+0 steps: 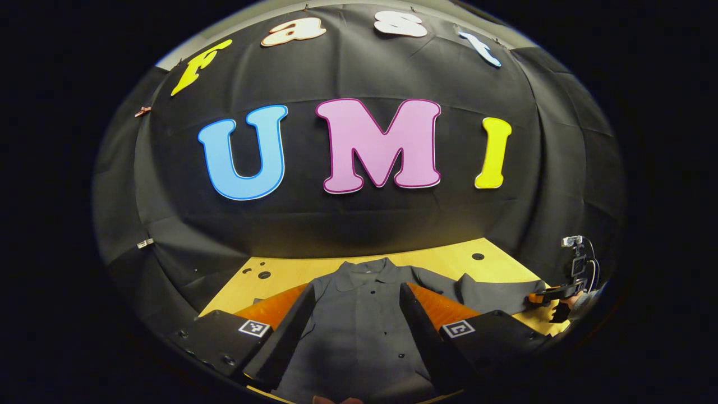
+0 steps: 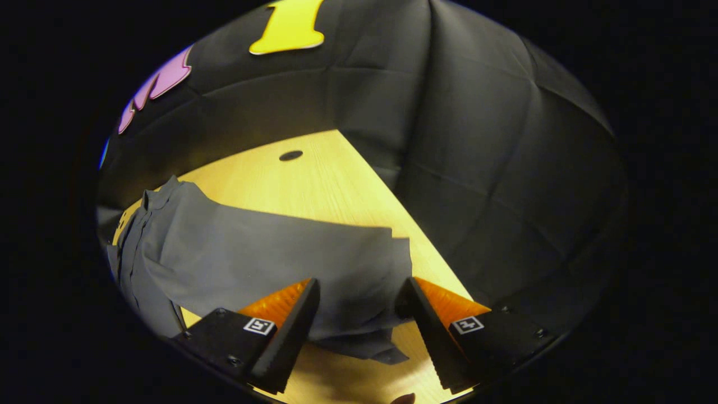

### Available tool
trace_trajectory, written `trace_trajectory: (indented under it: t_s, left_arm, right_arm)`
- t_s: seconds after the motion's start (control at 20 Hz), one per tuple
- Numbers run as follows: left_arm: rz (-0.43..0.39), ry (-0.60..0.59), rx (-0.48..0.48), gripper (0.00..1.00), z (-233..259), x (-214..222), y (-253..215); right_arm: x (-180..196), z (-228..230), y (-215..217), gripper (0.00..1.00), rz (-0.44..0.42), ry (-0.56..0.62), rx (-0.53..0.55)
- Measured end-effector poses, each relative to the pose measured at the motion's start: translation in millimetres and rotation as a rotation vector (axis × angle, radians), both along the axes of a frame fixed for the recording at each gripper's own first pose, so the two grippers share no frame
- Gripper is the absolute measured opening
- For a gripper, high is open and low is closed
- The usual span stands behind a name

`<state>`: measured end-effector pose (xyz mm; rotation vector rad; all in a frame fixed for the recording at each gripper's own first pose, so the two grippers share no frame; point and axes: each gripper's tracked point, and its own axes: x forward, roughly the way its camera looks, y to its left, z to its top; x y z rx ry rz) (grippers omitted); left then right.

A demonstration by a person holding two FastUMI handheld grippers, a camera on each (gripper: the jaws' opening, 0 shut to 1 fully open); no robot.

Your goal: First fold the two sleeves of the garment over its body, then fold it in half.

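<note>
The garment (image 1: 359, 325), a dark grey buttoned shirt with a collar, lies flat on the wooden tabletop (image 1: 449, 255), collar toward 12 o'clock in the left gripper view. The left tool (image 1: 356, 331) hangs over the shirt body, released, fingers spread wide with the front placket between them. One sleeve (image 1: 493, 292) extends toward 3 o'clock, where the right tool (image 1: 547, 292) sits at the cuff, held by a hand (image 1: 578, 306). In the right gripper view, the right tool (image 2: 359, 314) is released, fingers wide apart, the sleeve (image 2: 291, 252) end lying between them on the tabletop (image 2: 314, 179); the shirt body (image 2: 140, 235) lies toward 9 o'clock.
</note>
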<state>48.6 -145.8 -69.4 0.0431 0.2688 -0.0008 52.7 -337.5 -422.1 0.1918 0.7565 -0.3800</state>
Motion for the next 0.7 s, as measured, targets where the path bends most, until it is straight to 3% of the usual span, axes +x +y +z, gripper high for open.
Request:
trace_trajectory:
  t_s: [0.05,0.15,0.25,0.45,0.7]
  left_arm:
    - [0.010,-0.003,0.001,0.95,2,-2,2]
    - [0.025,-0.008,-0.004,0.98,4,-5,7]
    - [0.042,-0.010,-0.012,0.99,2,-10,11]
    - [0.065,-0.017,-0.044,0.98,-2,-21,33]
    - [0.034,-0.051,-0.037,0.98,6,-32,59]
  right_arm:
    - [7,-2,1,0.94,0.007,-0.013,0.002]
    - [13,-3,11,0.65,0.053,-0.036,0.022]
    - [14,-5,10,0.08,0.016,-0.016,0.052]
    - [12,22,9,0.07,-0.007,-0.057,0.021]
    - [-21,67,22,0.07,-0.026,-0.100,-0.018]
